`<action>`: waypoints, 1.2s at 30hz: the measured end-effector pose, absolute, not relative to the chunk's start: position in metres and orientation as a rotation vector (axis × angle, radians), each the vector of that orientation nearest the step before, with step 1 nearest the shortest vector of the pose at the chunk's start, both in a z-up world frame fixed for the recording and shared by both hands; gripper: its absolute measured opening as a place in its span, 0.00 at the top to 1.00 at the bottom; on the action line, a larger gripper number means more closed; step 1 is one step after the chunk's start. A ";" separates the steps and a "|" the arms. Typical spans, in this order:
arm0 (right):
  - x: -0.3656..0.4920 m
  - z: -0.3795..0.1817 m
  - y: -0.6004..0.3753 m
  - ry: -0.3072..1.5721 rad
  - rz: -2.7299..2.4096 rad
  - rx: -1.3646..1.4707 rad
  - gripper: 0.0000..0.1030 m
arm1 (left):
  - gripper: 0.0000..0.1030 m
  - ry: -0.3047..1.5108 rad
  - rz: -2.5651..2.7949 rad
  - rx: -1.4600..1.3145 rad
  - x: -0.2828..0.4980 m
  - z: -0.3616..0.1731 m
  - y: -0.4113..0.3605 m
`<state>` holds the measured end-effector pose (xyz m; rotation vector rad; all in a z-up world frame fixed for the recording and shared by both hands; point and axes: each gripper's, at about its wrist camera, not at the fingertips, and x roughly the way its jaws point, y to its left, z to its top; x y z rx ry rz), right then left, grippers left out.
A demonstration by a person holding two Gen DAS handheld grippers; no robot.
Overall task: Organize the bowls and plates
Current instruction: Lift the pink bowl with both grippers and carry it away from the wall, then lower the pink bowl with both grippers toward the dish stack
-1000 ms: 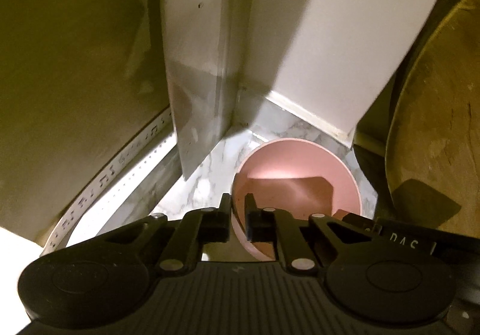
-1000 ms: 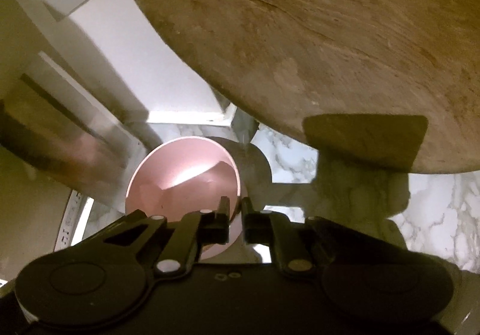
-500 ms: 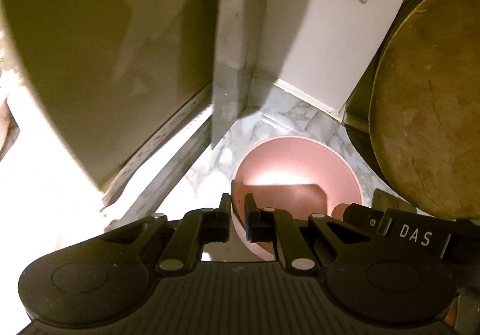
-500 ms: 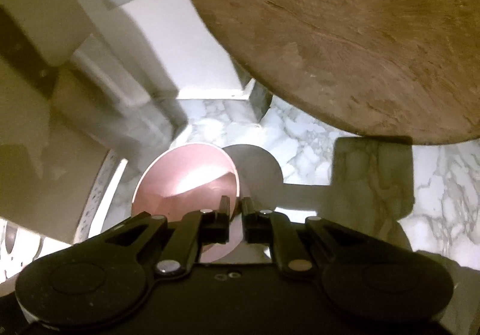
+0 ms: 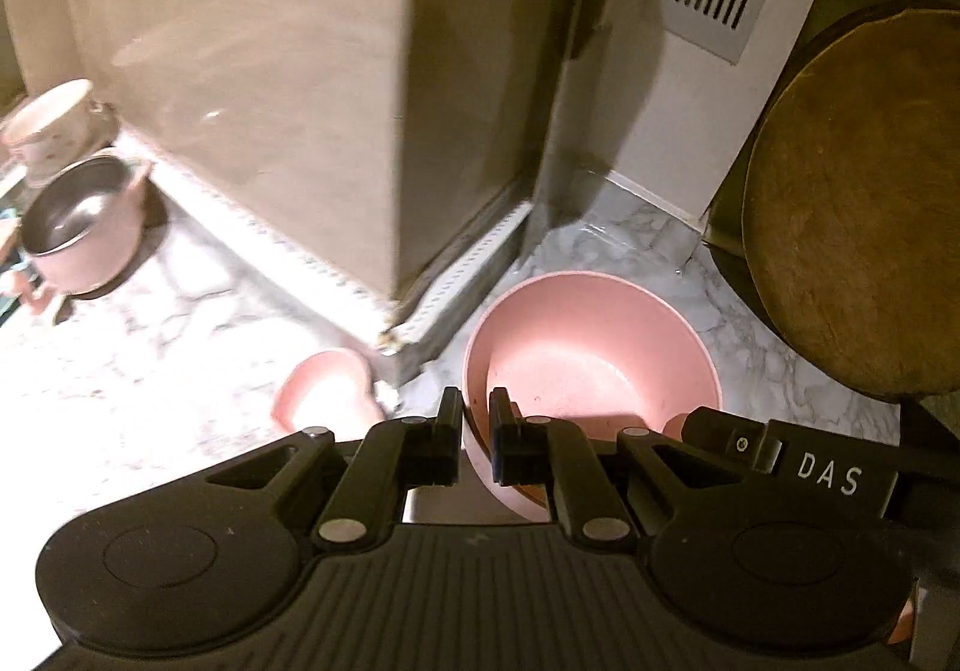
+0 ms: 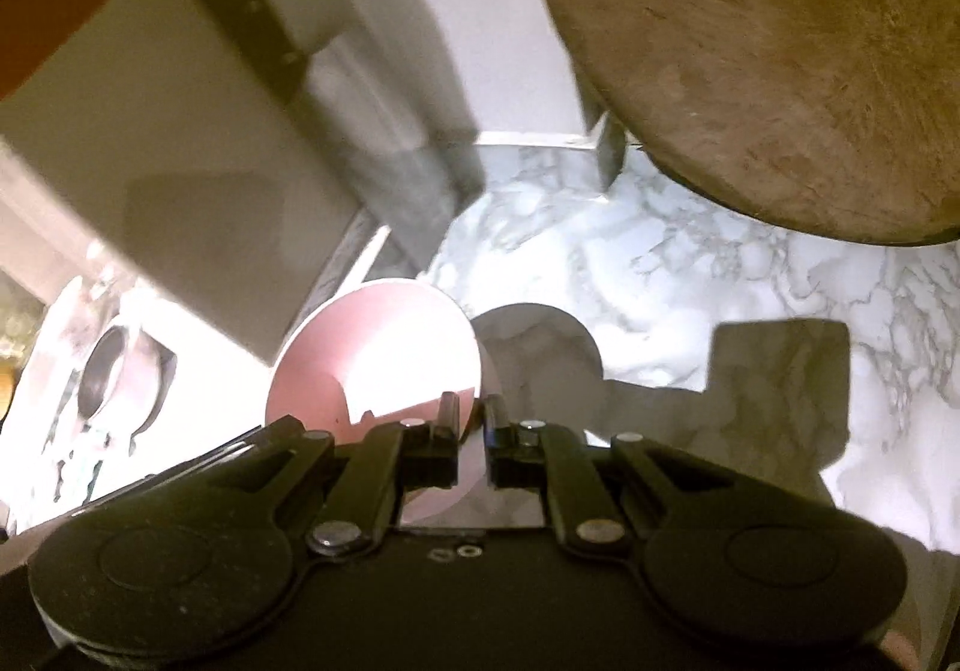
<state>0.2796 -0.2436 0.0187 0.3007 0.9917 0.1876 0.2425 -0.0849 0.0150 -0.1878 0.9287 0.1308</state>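
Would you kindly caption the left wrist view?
Left gripper shut on pink bowl rim, above marble counter.

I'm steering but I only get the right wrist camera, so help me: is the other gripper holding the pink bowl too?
Observer: Yes. The left gripper is shut on the near rim of the pink bowl.
Operator: Is there another bowl anywhere?
Observer: A smaller pink bowl sits on the counter, just left of the held one.
Operator: What's the blurry thing far to my left?
Observer: A pink pot, dark inside, standing on the counter.
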 end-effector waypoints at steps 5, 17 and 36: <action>0.250 0.031 -0.222 0.981 0.225 0.277 0.94 | 0.92 0.907 0.158 -0.191 0.210 0.027 -0.067; 0.191 0.045 -0.171 0.978 0.325 0.225 0.93 | 0.92 0.894 0.227 -0.244 0.137 0.040 -0.015; 0.132 0.039 -0.094 1.032 0.468 0.158 0.92 | 0.92 0.931 0.349 -0.278 0.062 0.034 0.050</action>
